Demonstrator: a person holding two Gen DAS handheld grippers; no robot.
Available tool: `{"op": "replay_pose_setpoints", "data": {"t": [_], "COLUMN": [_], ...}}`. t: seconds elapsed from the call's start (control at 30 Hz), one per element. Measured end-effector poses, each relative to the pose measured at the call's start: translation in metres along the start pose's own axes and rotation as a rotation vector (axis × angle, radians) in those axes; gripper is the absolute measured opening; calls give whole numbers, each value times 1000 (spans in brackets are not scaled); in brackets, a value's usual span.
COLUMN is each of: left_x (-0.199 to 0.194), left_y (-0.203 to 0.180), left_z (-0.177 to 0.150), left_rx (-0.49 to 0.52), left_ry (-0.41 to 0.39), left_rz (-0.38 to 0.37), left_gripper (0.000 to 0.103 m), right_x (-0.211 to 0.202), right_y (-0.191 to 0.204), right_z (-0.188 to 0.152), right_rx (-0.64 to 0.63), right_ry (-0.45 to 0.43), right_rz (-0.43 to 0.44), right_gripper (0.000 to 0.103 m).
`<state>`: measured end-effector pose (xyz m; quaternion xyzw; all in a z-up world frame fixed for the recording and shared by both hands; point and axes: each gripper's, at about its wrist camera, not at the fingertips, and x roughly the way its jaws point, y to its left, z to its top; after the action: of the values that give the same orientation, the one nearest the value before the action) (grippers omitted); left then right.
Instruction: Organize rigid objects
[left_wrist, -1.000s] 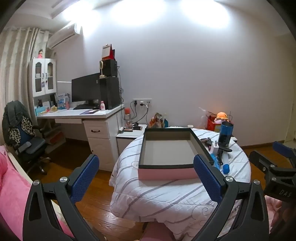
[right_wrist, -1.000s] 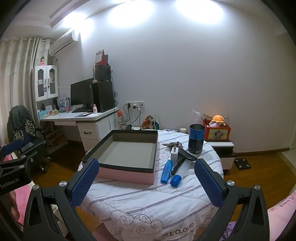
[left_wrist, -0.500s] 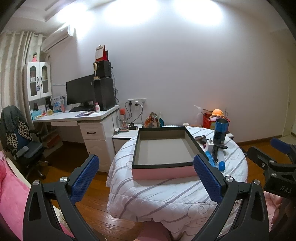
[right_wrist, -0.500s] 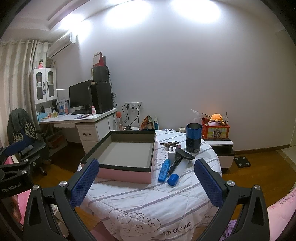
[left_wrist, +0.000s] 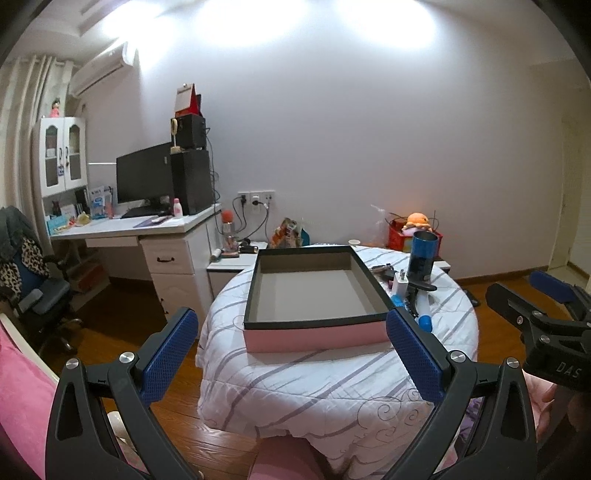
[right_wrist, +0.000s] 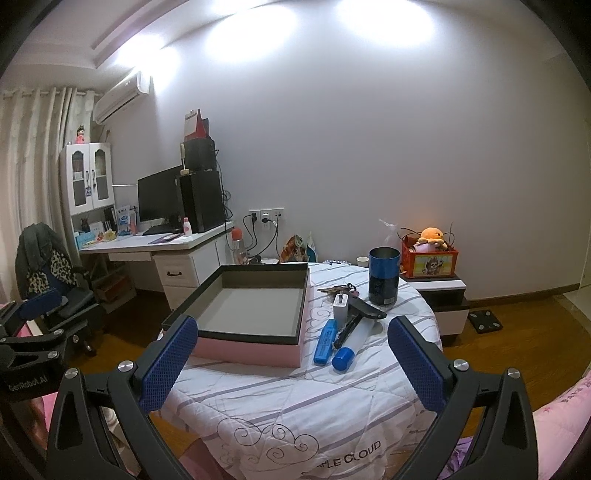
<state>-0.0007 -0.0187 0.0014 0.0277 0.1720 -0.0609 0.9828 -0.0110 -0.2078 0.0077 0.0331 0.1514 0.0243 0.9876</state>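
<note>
An empty pink box with a black rim (left_wrist: 314, 325) (right_wrist: 251, 350) sits on a round table under a white striped cloth (left_wrist: 332, 384) (right_wrist: 280, 398). Right of the box lie a blue highlighter (right_wrist: 325, 341), a white tube with a blue cap (right_wrist: 349, 349), a black tool (right_wrist: 364, 314), a white charger (right_wrist: 341, 306), keys (right_wrist: 336, 290) and a blue metal cup (right_wrist: 384, 275) (left_wrist: 423, 260). My left gripper (left_wrist: 291, 350) is open and empty, short of the table. My right gripper (right_wrist: 291, 354) is open and empty too; it also shows at the right of the left wrist view (left_wrist: 539, 310).
A white desk (left_wrist: 147, 236) with a monitor and speakers stands at the back left, an office chair (left_wrist: 33, 288) farther left. A nightstand (right_wrist: 439, 295) with a red toy box (right_wrist: 430, 258) stands behind the table. Wooden floor surrounds the table.
Both views have shifted slightly; the table and box sit a little differently in frame. Both grippers stay open and nothing on the table has moved.
</note>
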Motion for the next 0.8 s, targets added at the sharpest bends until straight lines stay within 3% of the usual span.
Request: {"op": "replay_pose_setpoints", "data": {"t": [0.47, 0.8], "left_x": [4, 2], "left_y": [-5, -6], "left_z": [-4, -6], "left_rx": [30, 57], "left_ry": [22, 1], "left_rz": [-40, -6], "left_gripper": [103, 103], "right_x": [-2, 1], "right_y": [0, 1], "right_z": [1, -1], "right_rx": [-4, -12], "right_ry": [-4, 11], "right_rz": [0, 0], "right_gripper": [103, 103]}}
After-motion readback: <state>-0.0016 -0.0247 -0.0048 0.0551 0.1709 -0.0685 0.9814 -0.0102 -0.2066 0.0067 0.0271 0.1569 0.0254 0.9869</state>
